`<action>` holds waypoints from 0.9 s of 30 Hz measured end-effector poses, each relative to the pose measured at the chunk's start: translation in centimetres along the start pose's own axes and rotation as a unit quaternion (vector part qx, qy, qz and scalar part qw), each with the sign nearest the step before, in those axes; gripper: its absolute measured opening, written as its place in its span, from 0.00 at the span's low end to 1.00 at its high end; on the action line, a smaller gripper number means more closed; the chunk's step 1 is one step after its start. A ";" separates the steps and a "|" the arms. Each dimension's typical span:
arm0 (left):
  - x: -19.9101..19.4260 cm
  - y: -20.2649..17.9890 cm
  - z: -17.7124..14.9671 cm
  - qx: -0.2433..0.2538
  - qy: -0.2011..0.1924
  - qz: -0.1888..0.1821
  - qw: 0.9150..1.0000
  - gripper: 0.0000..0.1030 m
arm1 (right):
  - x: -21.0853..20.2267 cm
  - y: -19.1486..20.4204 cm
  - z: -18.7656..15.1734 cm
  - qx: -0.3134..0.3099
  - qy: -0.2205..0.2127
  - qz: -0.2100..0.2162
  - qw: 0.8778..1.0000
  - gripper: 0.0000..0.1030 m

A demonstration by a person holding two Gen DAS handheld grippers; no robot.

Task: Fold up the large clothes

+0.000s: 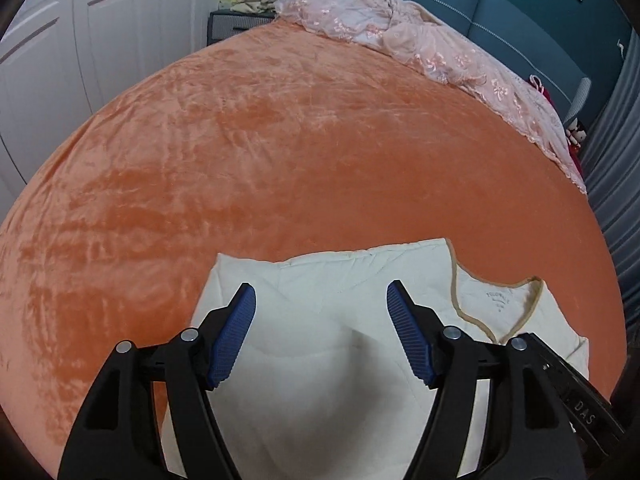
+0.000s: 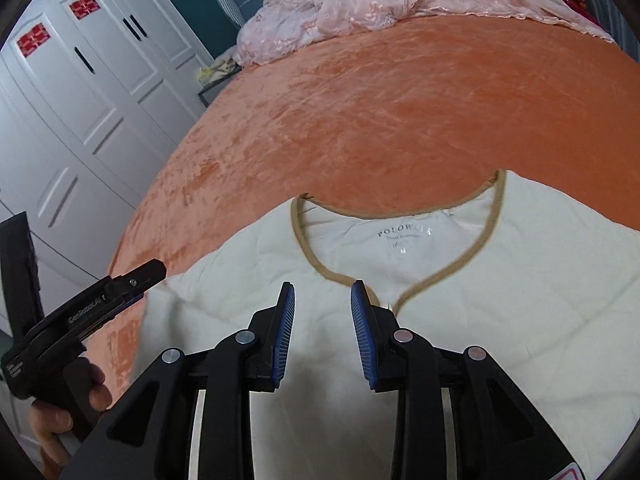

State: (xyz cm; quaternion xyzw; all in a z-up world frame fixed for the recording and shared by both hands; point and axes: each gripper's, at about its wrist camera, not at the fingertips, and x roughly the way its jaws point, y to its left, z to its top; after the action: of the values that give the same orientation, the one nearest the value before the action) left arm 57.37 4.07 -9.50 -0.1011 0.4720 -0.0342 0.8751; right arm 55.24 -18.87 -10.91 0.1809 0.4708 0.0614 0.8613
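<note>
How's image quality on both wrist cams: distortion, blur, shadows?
Left wrist: heavy fisheye bulge on the orange bedspread, dark corners, soft shadow on the cream garment. Right wrist: same bulge, collar label legible but slightly soft, wardrobe bowed.

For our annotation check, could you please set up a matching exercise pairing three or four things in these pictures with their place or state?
Things:
1. cream quilted garment with tan-trimmed neckline
2. crumpled pink lace fabric
3. white panelled wardrobe doors
4. left gripper

Places or states:
A. at the far end of the orange plush bedspread
B. beside the bed
C. open, nothing between the pads
D. spread flat at the near edge

Pairs: 1-D, 2-A, 3-B, 4-C
</note>
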 end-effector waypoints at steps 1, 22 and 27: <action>1.2 0.0 0.0 0.001 0.011 0.007 1.000 0.64 | 1.5 0.2 0.3 -0.006 0.012 -0.005 1.000 0.30; 1.4 -2.0 -4.5 0.100 -0.047 0.088 0.990 0.59 | -2.7 -4.6 -2.2 0.011 -0.104 -0.047 0.993 0.19; -2.4 -8.0 -3.7 0.122 -0.063 -0.007 0.990 0.59 | -6.6 -12.3 -1.3 0.064 -0.117 -0.118 0.984 0.20</action>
State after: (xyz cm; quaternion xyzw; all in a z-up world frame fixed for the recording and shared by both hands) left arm 53.26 -3.91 -7.85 0.0014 0.4073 -0.0913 0.9087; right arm 49.74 -31.74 -10.89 0.1842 0.3882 -0.0924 0.8982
